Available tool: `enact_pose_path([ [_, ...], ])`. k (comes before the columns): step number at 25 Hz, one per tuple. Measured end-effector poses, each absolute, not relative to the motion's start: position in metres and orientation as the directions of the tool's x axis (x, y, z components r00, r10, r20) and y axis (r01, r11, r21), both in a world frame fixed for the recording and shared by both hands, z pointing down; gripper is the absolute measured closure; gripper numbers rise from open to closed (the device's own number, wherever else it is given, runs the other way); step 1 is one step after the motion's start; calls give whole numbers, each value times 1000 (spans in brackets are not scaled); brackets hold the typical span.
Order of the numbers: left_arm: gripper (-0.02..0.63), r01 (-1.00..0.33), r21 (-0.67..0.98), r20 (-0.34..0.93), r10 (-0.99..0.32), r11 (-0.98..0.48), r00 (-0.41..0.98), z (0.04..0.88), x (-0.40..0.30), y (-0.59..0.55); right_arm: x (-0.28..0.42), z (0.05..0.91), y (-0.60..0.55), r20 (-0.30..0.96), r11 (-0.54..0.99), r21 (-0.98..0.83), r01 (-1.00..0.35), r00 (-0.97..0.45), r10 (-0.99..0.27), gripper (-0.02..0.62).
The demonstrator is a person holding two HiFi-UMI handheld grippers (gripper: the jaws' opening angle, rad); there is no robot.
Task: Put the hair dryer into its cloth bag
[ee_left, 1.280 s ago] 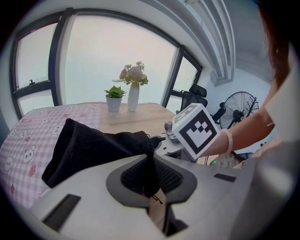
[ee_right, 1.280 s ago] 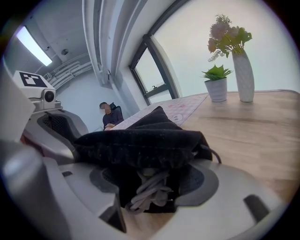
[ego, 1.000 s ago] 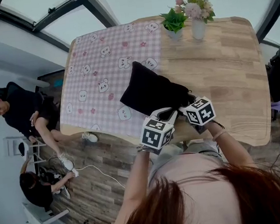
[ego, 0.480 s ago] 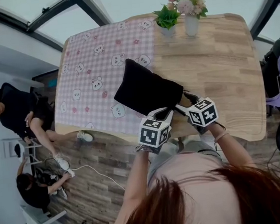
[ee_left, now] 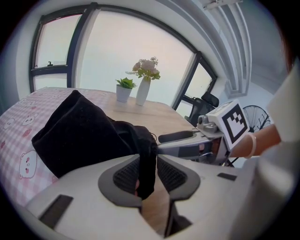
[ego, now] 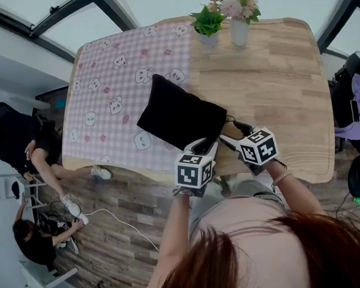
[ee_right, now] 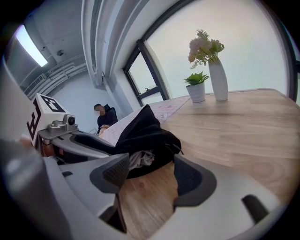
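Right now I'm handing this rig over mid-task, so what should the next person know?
Left gripper: fingers have just been opening, rim of the cloth bag loose between them.
Right gripper: open, empty, facing the bag's mouth.
The bag lies on the table; something grey, likely the hair dryer, shows inside the mouth.
To do: check it is fully in.

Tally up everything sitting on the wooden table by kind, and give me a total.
Black cloth bag: 1
Pink checked tablecloth with bear prints: 1
White vase of pale flowers: 1
Small white pot with a green plant: 1
Total: 4
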State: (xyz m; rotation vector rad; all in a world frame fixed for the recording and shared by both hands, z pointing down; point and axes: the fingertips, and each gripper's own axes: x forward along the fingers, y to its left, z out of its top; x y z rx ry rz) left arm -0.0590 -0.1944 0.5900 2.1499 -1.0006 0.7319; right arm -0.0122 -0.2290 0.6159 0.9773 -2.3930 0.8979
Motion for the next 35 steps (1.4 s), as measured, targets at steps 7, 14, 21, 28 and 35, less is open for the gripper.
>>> enact_pose_path([
  [7, 493, -841, 315, 704, -486, -440, 518, 595, -54, -195, -2, 614, -227, 559, 585, -418, -695, -704, -438, 298],
  [14, 454, -857, 318, 690, -522, -405, 502, 596, -46, -195, 7, 617, -224, 545, 596, -438, -673, -726, -419, 307],
  [21, 423, -880, 290, 657, -590, -377, 469, 583, -46, -203, 15, 613, -231, 518, 571, -468, -675, -732, -442, 324],
  [28, 425, -904, 235, 632, -650, -357, 421, 568, -55, -211, 25, 607, -242, 489, 555, -458, -694, -718, -495, 362],
  [35, 466, -898, 217, 615, -661, -382, 430, 557, -58, -213, 35, 602, -244, 475, 520, -453, -724, -690, -546, 388],
])
